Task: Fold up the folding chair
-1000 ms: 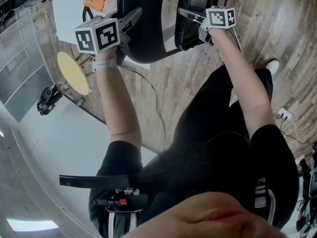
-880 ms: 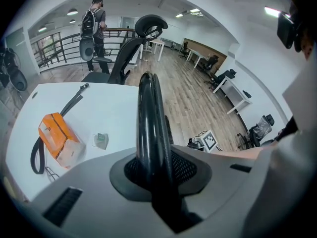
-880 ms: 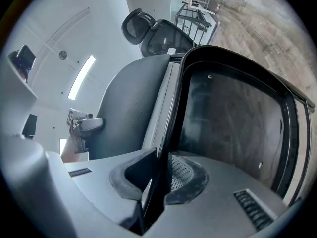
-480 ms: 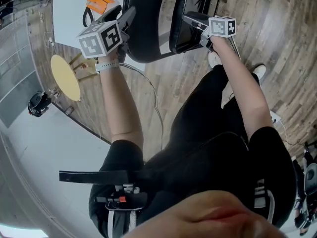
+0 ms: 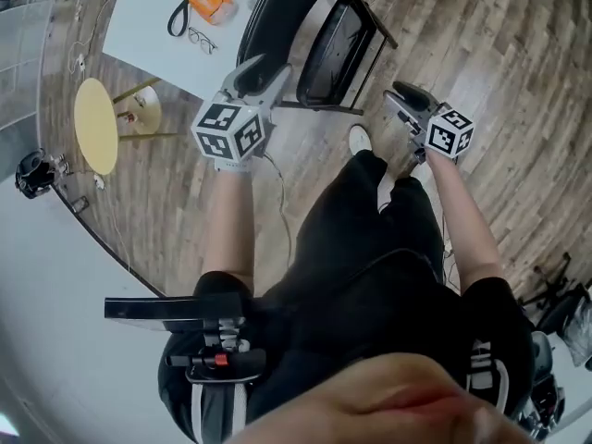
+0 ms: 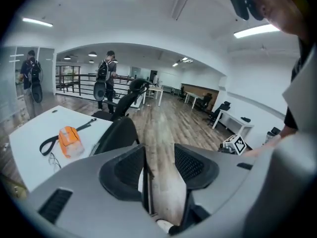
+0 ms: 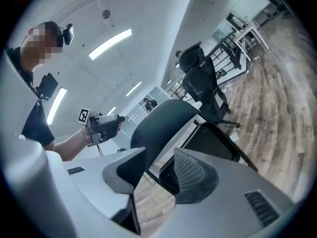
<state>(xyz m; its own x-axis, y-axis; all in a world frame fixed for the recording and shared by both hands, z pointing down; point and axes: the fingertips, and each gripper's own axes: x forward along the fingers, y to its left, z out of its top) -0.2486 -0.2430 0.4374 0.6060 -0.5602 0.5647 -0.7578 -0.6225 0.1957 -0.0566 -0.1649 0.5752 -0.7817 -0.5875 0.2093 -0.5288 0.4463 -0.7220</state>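
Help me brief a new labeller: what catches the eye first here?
The black folding chair stands at top centre of the head view beside a white table, seat folded close to its back. Below it the left gripper and right gripper hang clear of it, jaws just opened and empty. An orange pouch lies on the table.

The chair (image 5: 324, 44) ahead of both grippers is black all over: seat, back and frame. The left gripper (image 5: 254, 74) and right gripper (image 5: 407, 98) are grey with dark, mesh-patterned pads (image 6: 190, 163), and each bears black-and-white square markers. Beyond the left gripper the table (image 5: 139, 35) is white, with an orange object (image 5: 205, 1) on it. Left of that gripper a round top (image 5: 96, 124) is pale yellow. The floor (image 5: 518, 72) shows grey-brown wood-grain planks. The person's trousers (image 5: 370, 248) are black, the shoe (image 5: 359, 139) white.
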